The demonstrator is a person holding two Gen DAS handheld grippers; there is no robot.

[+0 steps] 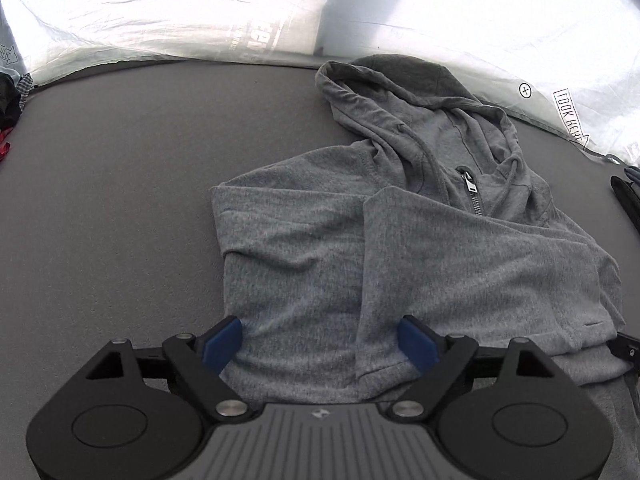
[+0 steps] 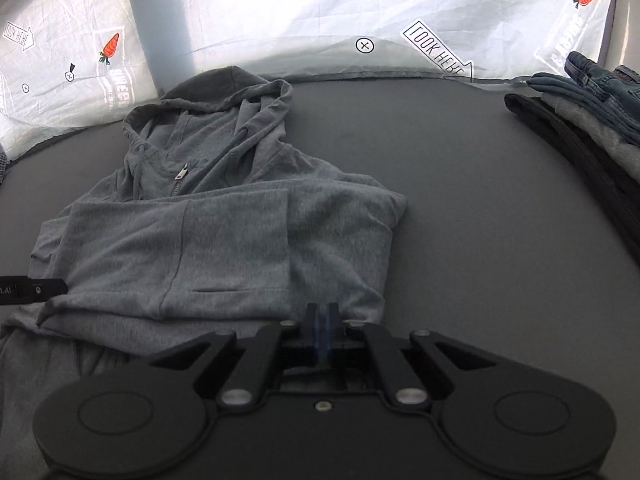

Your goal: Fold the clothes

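Blue-padded fingers [image 1: 222,344] of the left gripper [image 1: 320,344] stand wide apart at the near hem of the grey zip hoodie [image 1: 400,240], straddling the cloth with nothing pinched; spread like that, they look set either to take the hem or to have just let it go. Across the garment, the right gripper [image 2: 322,320] has its fingers pressed together at the hem's other corner, though whether any fabric is caught between them I cannot tell. Both sleeves lie crossed over the chest, narrowing the body into a rough rectangle, hood [image 2: 224,96] flat beyond, on the dark grey mat [image 2: 460,200]. Off to the right sits a stack of folded clothes [image 2: 592,112], likely where finished pieces go. A printed white sheet [image 2: 320,8] rises behind the mat.
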